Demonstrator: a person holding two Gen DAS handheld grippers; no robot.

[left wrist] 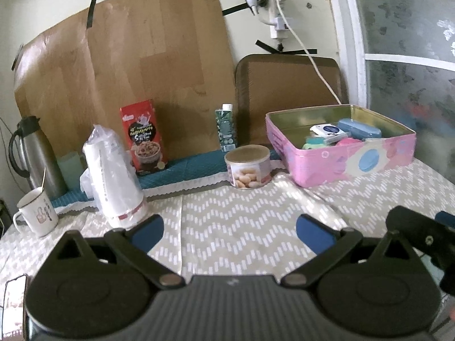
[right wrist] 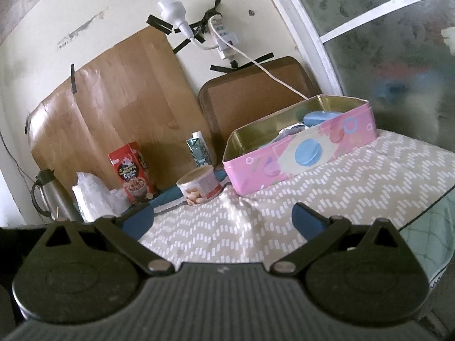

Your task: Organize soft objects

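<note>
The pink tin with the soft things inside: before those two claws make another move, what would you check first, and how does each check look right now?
1. Left claw open and holding nothing: ok.
2. Right claw open and holding nothing: ok.
3. Pink tin has no lid on it and can be reached from above: ok.
4. Soft items lie inside the tin, below its rim: ok.
5. Soft things left out on the tablecloth: none seen near the claws, but beyond the views, cannot tell.
6. Biscuit can stands close to the tin's left corner, a possible bump: not ok.
</note>
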